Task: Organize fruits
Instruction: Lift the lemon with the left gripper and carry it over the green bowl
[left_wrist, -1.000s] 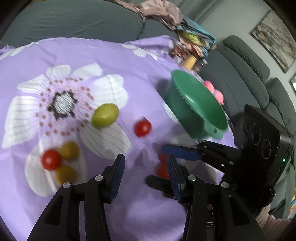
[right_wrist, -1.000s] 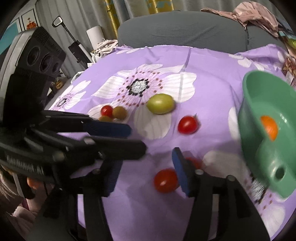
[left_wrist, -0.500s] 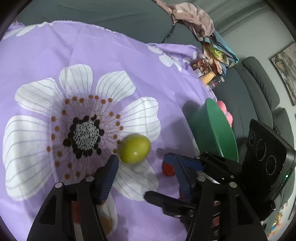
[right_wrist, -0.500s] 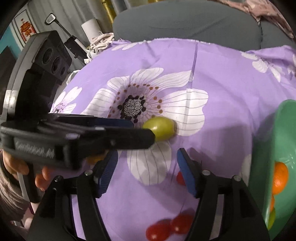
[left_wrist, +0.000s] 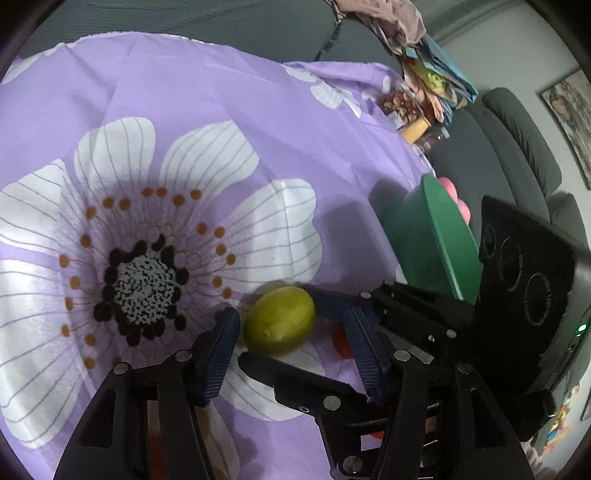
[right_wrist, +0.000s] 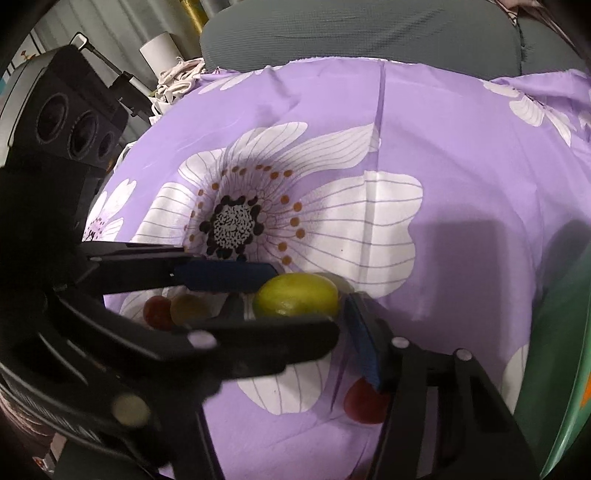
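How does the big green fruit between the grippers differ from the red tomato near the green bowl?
The green fruit is yellow-green, the red tomato dark red. The green fruit is clearly larger and oval; the red tomato is small and round. The green fruit sits in plain view between both grippers' fingers, while the red tomato lies partly hidden behind the right gripper, whose jaws are closing. Both rest on the purple floral cloth.
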